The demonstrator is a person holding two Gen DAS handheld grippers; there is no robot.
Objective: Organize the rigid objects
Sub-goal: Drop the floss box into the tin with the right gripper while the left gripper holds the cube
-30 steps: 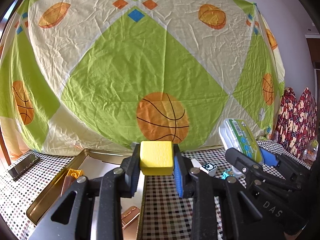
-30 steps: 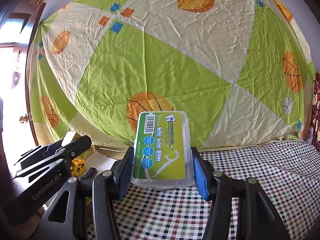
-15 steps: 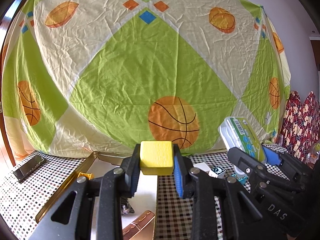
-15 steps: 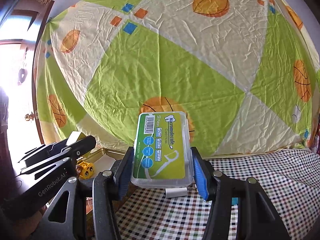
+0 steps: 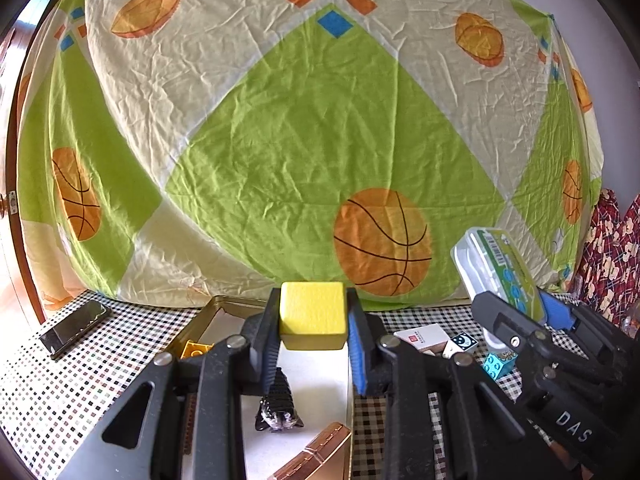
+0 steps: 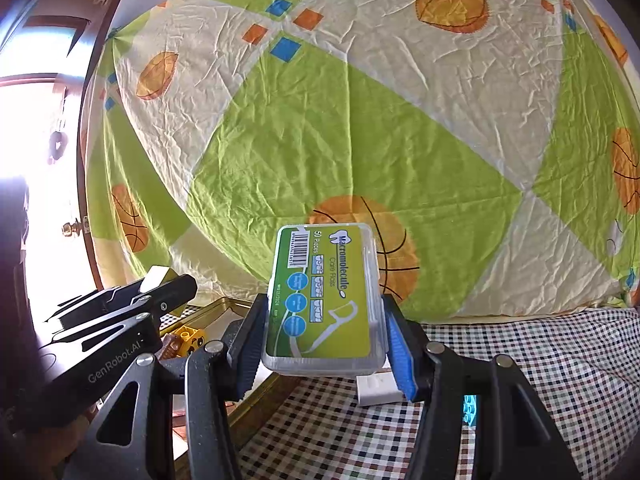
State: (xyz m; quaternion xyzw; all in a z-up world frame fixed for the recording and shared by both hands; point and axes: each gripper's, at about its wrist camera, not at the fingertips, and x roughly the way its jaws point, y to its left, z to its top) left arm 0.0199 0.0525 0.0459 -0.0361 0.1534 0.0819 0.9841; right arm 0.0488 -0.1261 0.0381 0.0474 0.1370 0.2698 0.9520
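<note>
My left gripper (image 5: 313,354) is shut on a yellow block (image 5: 313,314) and holds it above a gold metal tin (image 5: 224,308) with a white floor. In the tin lie a yellow toy brick (image 5: 192,350), a black clip (image 5: 278,408) and a copper-coloured case (image 5: 316,456). My right gripper (image 6: 322,364) is shut on a clear floss-pick box with a green label (image 6: 326,300), held above the tin's right rim (image 6: 256,392). The box also shows in the left wrist view (image 5: 500,268).
A checked cloth (image 6: 540,352) covers the table. On it lie a white card box (image 5: 422,338), a small dice-like cube (image 5: 464,342), a cyan toy brick (image 5: 498,364) and a dark phone (image 5: 74,326). A basketball-print sheet (image 5: 300,140) hangs behind.
Both grippers have moved left and forward over the tin, still holding their objects. The black clip and more of the tin's floor have come into the left wrist view.
</note>
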